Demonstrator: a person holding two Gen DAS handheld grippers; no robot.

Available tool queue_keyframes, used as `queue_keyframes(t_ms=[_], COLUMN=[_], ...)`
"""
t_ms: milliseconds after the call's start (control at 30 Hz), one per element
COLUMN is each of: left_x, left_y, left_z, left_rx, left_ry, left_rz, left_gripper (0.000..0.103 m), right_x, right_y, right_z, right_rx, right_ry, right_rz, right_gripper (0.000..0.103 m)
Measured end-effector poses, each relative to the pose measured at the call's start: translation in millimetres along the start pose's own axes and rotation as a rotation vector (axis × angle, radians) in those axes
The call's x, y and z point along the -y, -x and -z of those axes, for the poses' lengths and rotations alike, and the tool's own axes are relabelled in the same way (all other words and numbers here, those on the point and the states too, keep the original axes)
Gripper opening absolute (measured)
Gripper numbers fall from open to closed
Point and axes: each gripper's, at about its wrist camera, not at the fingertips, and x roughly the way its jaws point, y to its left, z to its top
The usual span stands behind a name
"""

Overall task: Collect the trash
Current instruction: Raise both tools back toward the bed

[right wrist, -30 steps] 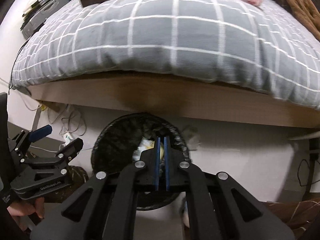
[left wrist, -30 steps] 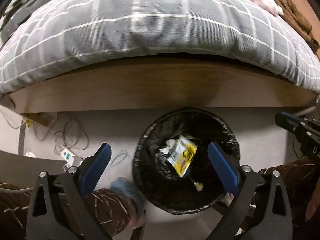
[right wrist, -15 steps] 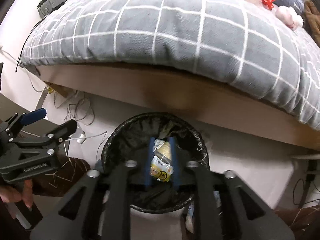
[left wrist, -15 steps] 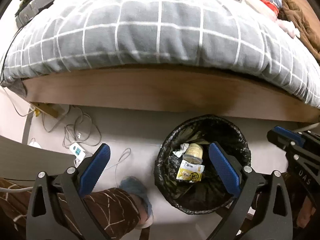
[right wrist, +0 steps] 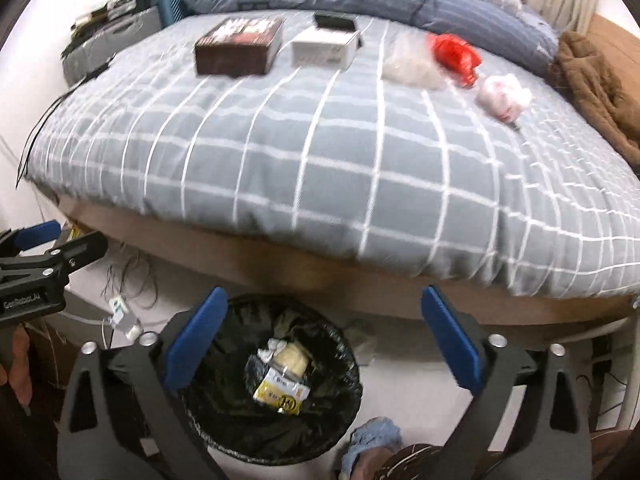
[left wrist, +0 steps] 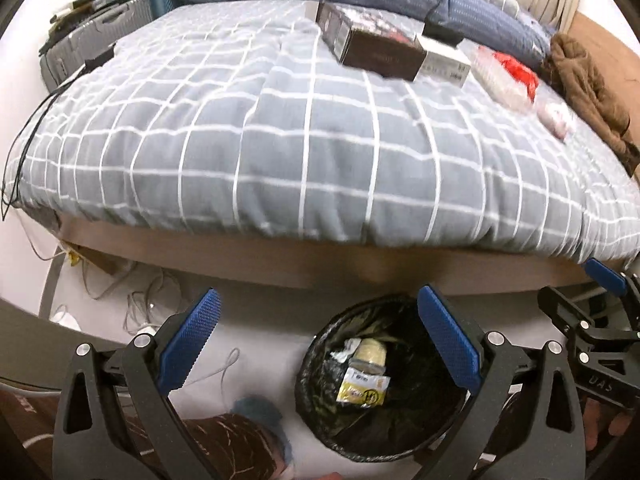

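With both my left gripper [left wrist: 318, 338] and right gripper [right wrist: 324, 334] spread wide and empty, the round black-lined bin [right wrist: 344, 354] below the grey checked bed's [right wrist: 320, 160] near edge holds a yellow wrapper [right wrist: 282, 392]; a red crumpled bag [right wrist: 456, 56] lies near the bed's far right corner.

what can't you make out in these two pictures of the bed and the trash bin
- Trash bin bottom, right wrist view: black liner folds and gripper fingers hide it.
- Yellow packet print, left wrist view: too small.
- Dark box label: blurred.
- Under the bed frame: in shadow.
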Motion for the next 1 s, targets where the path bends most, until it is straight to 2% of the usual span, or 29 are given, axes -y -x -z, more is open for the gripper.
queue_keyframes(t_ms=[300, 600, 700, 833, 1000], left_x=[24.2, 64.0, 76.0, 88.0, 89.2], left_y=[11.0, 1.2, -4.3, -10.3, -17.5], left_z=[-40.3, -70.3, -80.0, -98.4, -126.4], left_rx=[0.065, 0.082, 0.084, 0.098, 0.119], left_ry=[-0.027, -0.071, -0.075, -0.079, -0.060], left_rz=[0.042, 0.072, 0.075, 0.070, 0.067], left_gripper=[0.097, 0.097, 0.097, 0.097, 0.097], right_x=[22.5, 102.7, 124.6, 136.4, 146.4], right_y=[18.9, 38.6, 40.4, 35.4, 23.8], right_z=[-34.0, -68.6, -75.4, -87.3, -103.4], right_rx=[0.102, 0.178, 0.190, 0.202, 0.201], right_ry=[0.010, -0.100, -0.148, -0.120, -0.124], right_rz=[0.077, 0.159, 0.168, 0.215, 0.218], right_gripper=[0.095, 0.095, 0.095, 0.095, 0.095])
